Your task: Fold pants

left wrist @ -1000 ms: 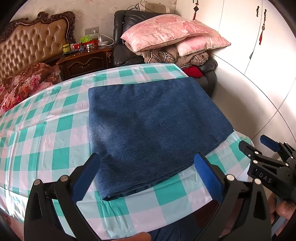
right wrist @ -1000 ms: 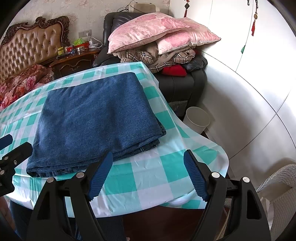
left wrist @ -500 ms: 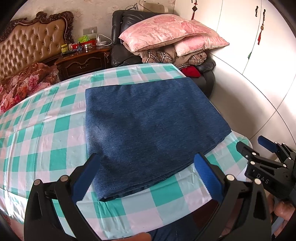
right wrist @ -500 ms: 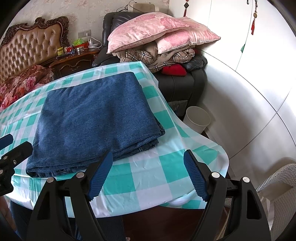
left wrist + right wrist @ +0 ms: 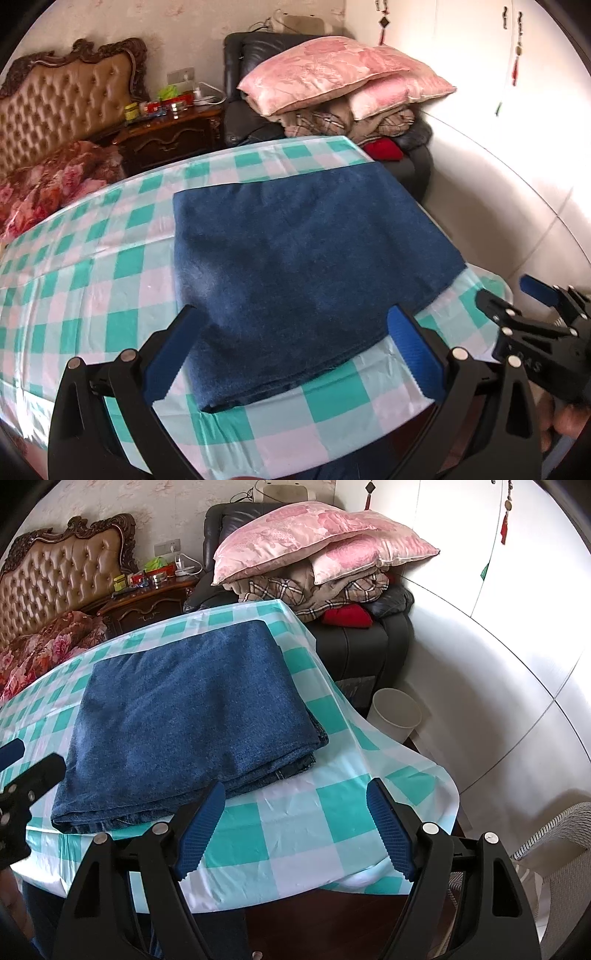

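Dark blue denim pants [image 5: 306, 266] [image 5: 184, 709] lie folded into a flat rectangle on the table with the teal-and-white checked cloth [image 5: 74, 288] [image 5: 303, 834]. My left gripper [image 5: 295, 350] hovers open over the near edge of the pants, nothing between its blue pads. Open too, my right gripper [image 5: 295, 827] hangs over the bare cloth just right of the folded stack, holding nothing. Each gripper shows at the edge of the other's view: the right gripper [image 5: 535, 306] and the left gripper [image 5: 14, 760].
Behind the table stand a dark armchair [image 5: 369, 642] piled with pink pillows [image 5: 314, 535] and blankets, a wooden nightstand [image 5: 173, 133] and a tufted bed headboard [image 5: 66, 107]. A white bin [image 5: 397, 712] sits on the floor by the right table edge. A white wardrobe [image 5: 517, 590] runs along the right.
The left wrist view has shifted slightly over the pants; the pants lie as before. The right gripper has stayed still. Both grippers remain open.
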Tool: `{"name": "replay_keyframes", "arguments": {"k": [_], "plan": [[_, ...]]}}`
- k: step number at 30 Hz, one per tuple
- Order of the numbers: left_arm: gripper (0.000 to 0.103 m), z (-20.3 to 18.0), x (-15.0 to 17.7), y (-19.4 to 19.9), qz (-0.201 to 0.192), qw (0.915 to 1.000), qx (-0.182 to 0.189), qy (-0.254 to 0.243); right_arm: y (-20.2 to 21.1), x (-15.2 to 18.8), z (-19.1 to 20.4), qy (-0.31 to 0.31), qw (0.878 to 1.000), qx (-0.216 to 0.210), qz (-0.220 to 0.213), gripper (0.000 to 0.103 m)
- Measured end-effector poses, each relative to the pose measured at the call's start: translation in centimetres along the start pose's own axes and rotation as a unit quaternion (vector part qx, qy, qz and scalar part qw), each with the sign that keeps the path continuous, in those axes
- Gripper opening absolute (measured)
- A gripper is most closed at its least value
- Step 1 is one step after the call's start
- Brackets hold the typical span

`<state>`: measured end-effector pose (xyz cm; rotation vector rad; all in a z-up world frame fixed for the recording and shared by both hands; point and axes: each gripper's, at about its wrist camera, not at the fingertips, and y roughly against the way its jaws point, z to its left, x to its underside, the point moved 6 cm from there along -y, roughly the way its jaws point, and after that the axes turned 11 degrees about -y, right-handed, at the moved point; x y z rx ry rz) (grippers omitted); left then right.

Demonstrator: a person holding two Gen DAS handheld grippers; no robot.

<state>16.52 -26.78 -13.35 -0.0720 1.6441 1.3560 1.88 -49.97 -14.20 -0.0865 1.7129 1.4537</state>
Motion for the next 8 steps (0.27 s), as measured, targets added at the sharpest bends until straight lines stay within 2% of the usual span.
{"name": "replay_keyframes", "arguments": {"k": [5,6,8], "plan": [[0.102,0.07,-0.05,-0.48,0.002,0.9997,0.019,0.014,-0.09,0.27,-0.3,-0.008,1.0,-0.005,-0.001,0.076],[0.102,0.11,0.04,-0.57,0.001,0.9993,0.031,0.02,-0.06,0.29,-0.47,-0.014,1.0,-0.008,-0.003,0.076],[0.102,0.26,0.33,-0.4,-0.003,0.9988,0.042,0.023,-0.01,0.2,-0.85,-0.027,1.0,-0.013,-0.007,0.081]]}}
